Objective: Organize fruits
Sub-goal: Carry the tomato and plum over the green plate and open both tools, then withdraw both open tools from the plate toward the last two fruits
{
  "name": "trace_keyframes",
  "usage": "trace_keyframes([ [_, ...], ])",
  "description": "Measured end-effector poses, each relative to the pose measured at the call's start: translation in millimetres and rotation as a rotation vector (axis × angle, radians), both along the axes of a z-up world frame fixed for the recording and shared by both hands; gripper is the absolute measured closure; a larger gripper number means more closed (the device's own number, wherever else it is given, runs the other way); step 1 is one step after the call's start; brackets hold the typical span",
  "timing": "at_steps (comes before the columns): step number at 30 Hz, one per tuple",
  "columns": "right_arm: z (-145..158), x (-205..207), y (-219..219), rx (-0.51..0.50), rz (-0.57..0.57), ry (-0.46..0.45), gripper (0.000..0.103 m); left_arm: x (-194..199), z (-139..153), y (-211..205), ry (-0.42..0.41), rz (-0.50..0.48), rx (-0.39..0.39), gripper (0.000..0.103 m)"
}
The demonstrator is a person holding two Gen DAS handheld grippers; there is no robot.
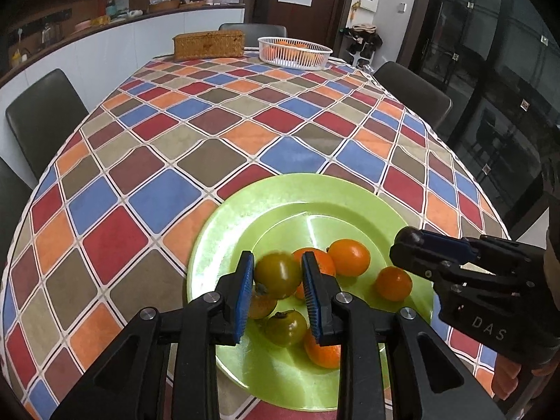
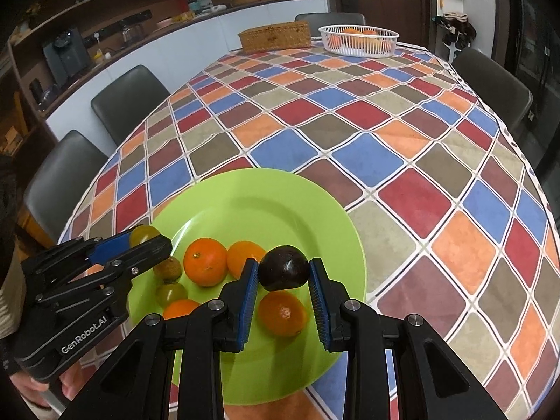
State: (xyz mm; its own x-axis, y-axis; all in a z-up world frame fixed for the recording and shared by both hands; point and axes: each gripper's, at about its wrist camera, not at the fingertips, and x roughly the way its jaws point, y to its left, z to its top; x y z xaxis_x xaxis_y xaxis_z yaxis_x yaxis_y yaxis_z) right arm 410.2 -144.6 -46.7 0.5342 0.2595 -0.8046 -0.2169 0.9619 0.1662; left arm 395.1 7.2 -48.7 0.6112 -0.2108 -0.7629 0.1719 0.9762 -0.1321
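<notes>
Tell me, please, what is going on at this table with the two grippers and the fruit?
A person is sorting fruit with a handheld gripper in each hand. The left gripper is shut on a greenish fruit, and the right gripper is shut on a dark fruit, both held just above the green plate. Several orange fruits and a few greenish ones lie on the plate. A white basket holding more orange fruit sits at the table's far end, beside a wicker box.

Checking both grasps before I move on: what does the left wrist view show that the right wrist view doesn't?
Left wrist only: the left gripper clamped on a greenish tomato.
Right wrist only: the right gripper clamped on a dark fruit.
Both: the green plate with the oranges, the white basket, the wicker box.
</notes>
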Motion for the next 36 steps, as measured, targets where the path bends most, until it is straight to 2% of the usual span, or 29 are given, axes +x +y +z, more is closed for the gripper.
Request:
trace_keyframes([
  [6, 6, -8, 1, 0.007, 0.009, -0.016, 0.070, -10, 10, -2, -0.017, -0.012, 0.006, 0.073],
  [16, 37, -47, -3, -0.005, 0.024, -0.101, 0.070, -51, 37, -3, -0.069, -0.020, -0.009, 0.070],
  [18, 43, -55, -4, -0.001, 0.030, -0.112, 0.070, -62, 45, -3, -0.089, -0.018, -0.013, 0.065],
  [20, 47, -64, -4, 0.004, 0.034, -0.117, 0.068, -72, 51, -4, -0.108, -0.020, -0.011, 0.064],
  [25, 54, -91, -6, 0.023, 0.035, -0.142, 0.067, -97, 64, -6, -0.151, -0.008, 0.032, 0.057],
  [27, 56, -101, -6, 0.025, 0.030, -0.151, 0.067, -108, 65, -5, -0.158, -0.003, 0.046, 0.054],
  [30, 59, -117, -7, 0.038, 0.021, -0.160, 0.059, -120, 65, -3, -0.163, -0.007, 0.036, 0.045],
  [36, 62, -141, -5, 0.030, 0.015, -0.179, 0.059, -146, 66, 3, -0.169, 0.015, 0.027, 0.039],
])
